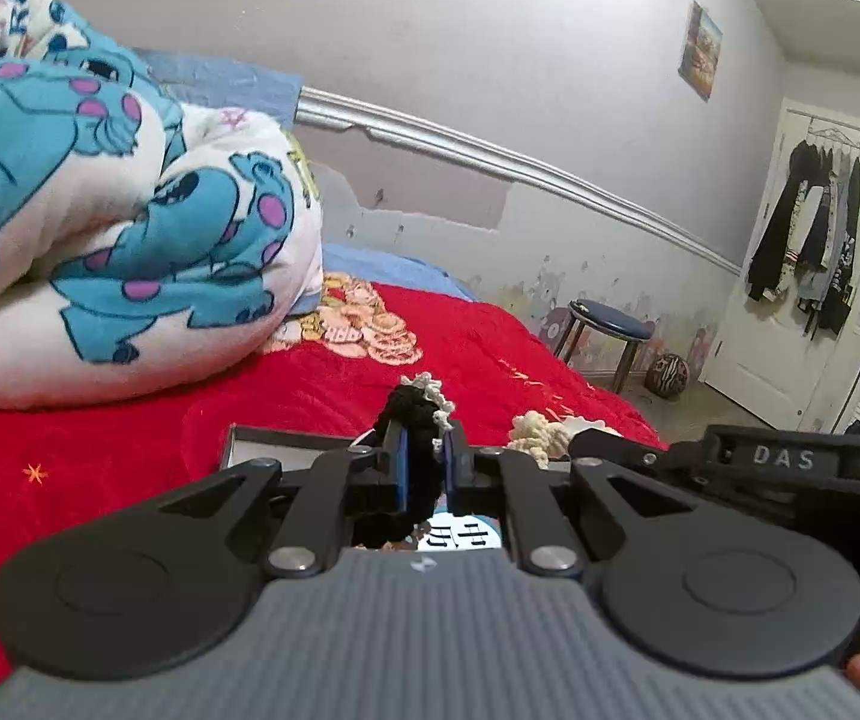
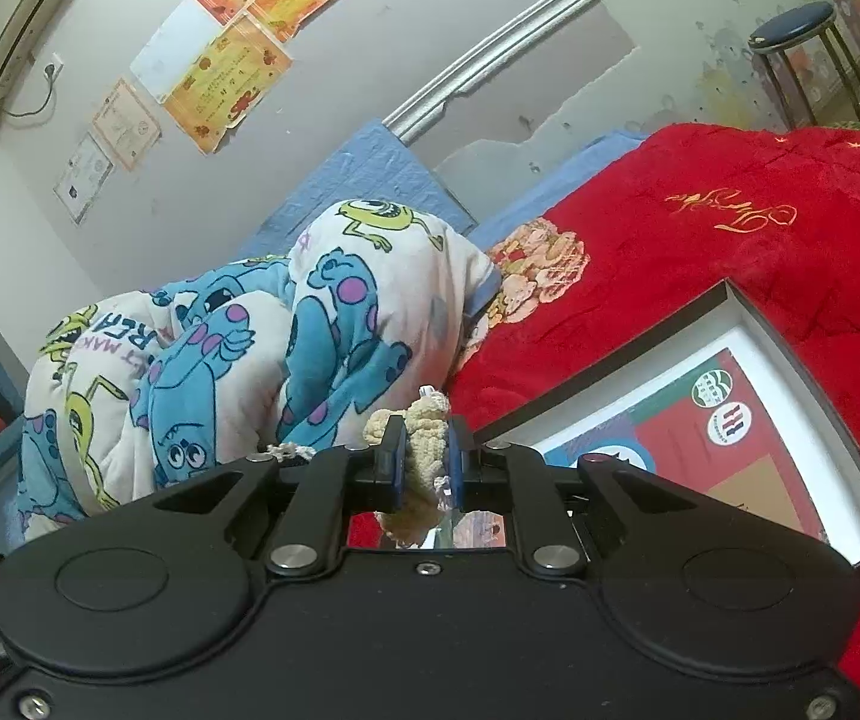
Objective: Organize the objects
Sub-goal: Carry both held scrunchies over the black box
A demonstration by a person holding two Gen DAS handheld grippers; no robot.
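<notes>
"DAS" stood on the right gripper (image 1: 784, 457); "中" showed on a label (image 1: 466, 534); "MAK" and "REA" on the blanket (image 2: 129, 336), inverted.

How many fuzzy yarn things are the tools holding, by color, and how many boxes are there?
Black yarn things: 1, in the left tool, black yarn thing
Cream yarn things: 1, in the right tool, cream yarn thing
Boxes: 1, open box on the red blanket
Total: 3
</notes>
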